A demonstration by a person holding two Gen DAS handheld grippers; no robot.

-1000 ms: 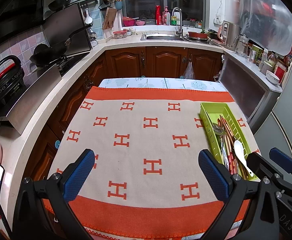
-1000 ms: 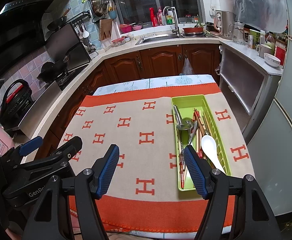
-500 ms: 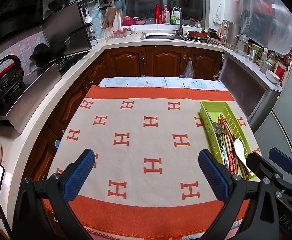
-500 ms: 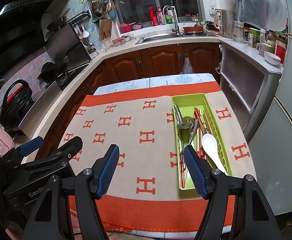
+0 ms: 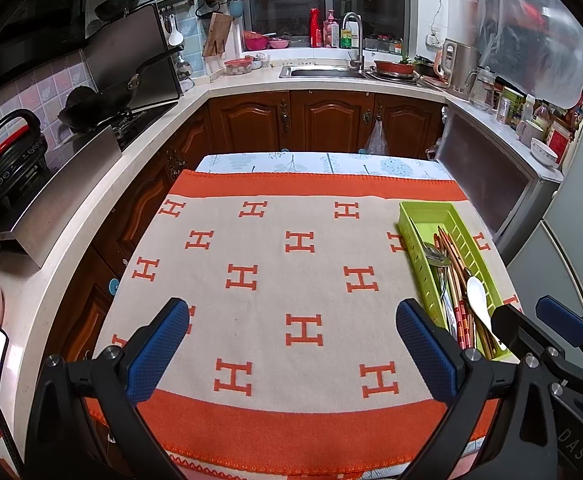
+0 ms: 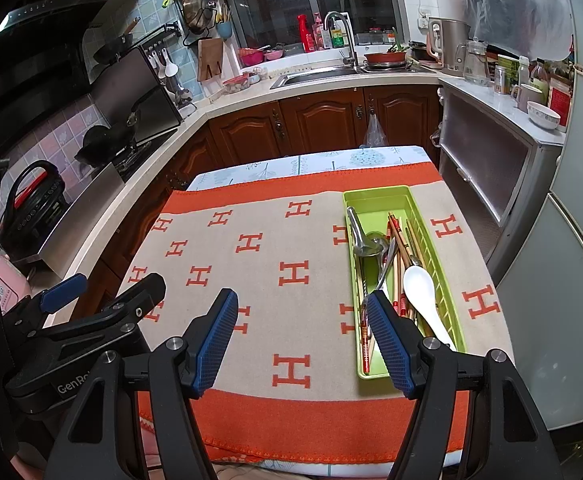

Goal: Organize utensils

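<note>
The left gripper (image 5: 291, 348) hangs level over the near middle of the orange-and-beige H-patterned cloth (image 5: 291, 280), jaws spread wide with nothing between them. The right gripper (image 6: 303, 340) is held just beside it on the right, jaws likewise apart and empty, its right finger (image 6: 391, 348) overlapping the near end of the green utensil tray (image 6: 379, 200). In that tray, along the cloth's right side, lie a white spoon (image 6: 421, 290), a metal spoon (image 6: 365, 242) and chopsticks (image 6: 399, 248).

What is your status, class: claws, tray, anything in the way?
Left claw open, empty. Right claw open, empty, near the tray. Spoon and chopsticks lie in tray. Nothing blocks it.
</note>
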